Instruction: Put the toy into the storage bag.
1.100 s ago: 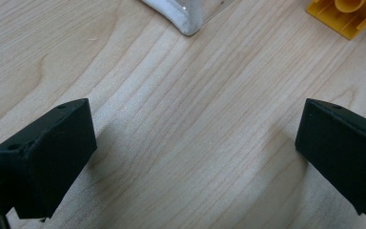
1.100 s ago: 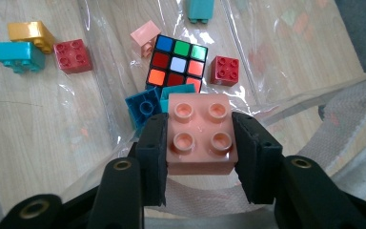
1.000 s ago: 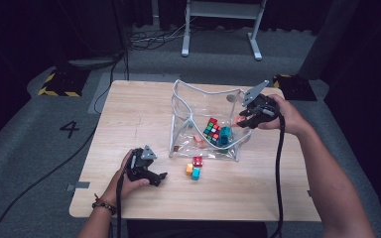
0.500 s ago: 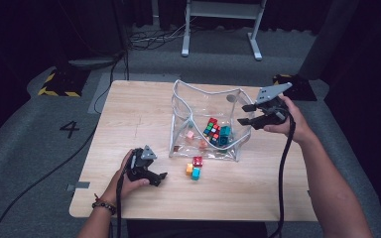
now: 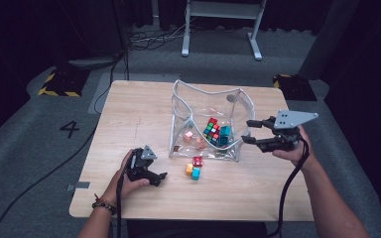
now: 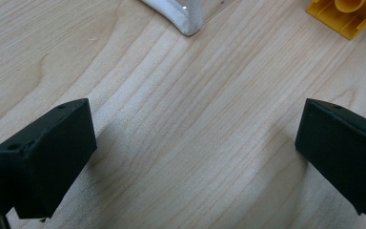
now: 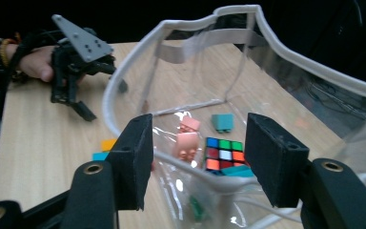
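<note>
On the desk (image 5: 129, 119), the left gripper (image 5: 151, 174) rests near the front edge, jaws wide apart over bare wood. Just right of it lie three loose blocks (image 5: 194, 167), touching the clear pouch (image 5: 206, 94), which holds a puzzle cube (image 5: 212, 130) and more blocks. The right gripper (image 5: 248, 131) hovers beside the pouch's right edge; its jaws have just been opening and grip nothing.

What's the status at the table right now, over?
Right gripper just opened, empty, beside clear bag. Left gripper open, on table. Three blocks lie outside.
</note>
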Demonstrator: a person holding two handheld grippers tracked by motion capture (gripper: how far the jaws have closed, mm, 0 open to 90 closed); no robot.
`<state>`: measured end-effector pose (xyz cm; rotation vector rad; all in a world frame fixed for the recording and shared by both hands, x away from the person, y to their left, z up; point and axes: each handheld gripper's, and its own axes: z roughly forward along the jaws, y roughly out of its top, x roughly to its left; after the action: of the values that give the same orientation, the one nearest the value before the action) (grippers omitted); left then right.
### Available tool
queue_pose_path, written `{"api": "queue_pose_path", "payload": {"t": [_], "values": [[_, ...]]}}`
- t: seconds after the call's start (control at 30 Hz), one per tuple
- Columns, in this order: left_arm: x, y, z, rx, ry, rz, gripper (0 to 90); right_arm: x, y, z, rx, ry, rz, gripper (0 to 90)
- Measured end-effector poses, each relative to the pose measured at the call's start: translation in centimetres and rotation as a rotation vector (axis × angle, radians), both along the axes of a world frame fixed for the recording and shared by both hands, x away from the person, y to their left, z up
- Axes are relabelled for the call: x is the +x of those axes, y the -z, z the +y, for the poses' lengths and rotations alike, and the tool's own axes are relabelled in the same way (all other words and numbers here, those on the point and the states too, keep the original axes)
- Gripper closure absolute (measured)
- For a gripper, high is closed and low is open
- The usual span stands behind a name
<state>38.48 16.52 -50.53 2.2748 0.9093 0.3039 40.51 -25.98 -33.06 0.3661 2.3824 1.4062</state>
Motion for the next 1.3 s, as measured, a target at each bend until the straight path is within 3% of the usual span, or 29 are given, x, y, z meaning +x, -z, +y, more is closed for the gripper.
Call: {"api": "queue_pose_path", "payload": {"t": [0.2, 0.33, 0.6, 0.73, 0.93, 1.03, 1.23, 1.3], "values": [[0.0, 0.0, 0.0, 0.0, 0.0, 0.0, 0.1, -2.3, 2.6, 1.5, 0.047, -0.071, 0.046, 43.0], [0.0, 0.0, 0.0, 0.001, 0.003, 0.004, 0.1, -3.6, 4.0, 2.6, 0.049, -0.07, 0.01, 41.0], [0.0, 0.0, 0.0, 0.0, 0.0, 0.001, 0.1, -5.2, 3.3, 3.0, 0.085, -0.071, -0.086, 40.8], [0.0, 0.0, 0.0, 0.0, -0.001, 0.001, 0.1, -5.9, 3.1, 3.6, 0.094, -0.129, -0.084, 40.7], [0.0, 0.0, 0.0, 0.0, 0.0, 0.001, 0.1, -6.6, 4.1, 5.2, 0.089, -0.209, -0.047, 40.7], [0.0, 0.0, 0.0, 0.001, 0.0, 0.0, 0.1, -6.7, 5.1, 6.4, 0.061, -0.236, -0.021, 40.8], [0.0, 0.0, 0.0, 0.002, 0.003, 0.004, 0.1, -5.6, 9.1, 9.2, -0.021, -0.237, 0.063, 41.7], [0.0, 0.0, 0.0, 0.003, 0.005, 0.003, 0.1, -5.1, 10.4, 10.0, -0.062, -0.221, 0.07, 41.6]]}}
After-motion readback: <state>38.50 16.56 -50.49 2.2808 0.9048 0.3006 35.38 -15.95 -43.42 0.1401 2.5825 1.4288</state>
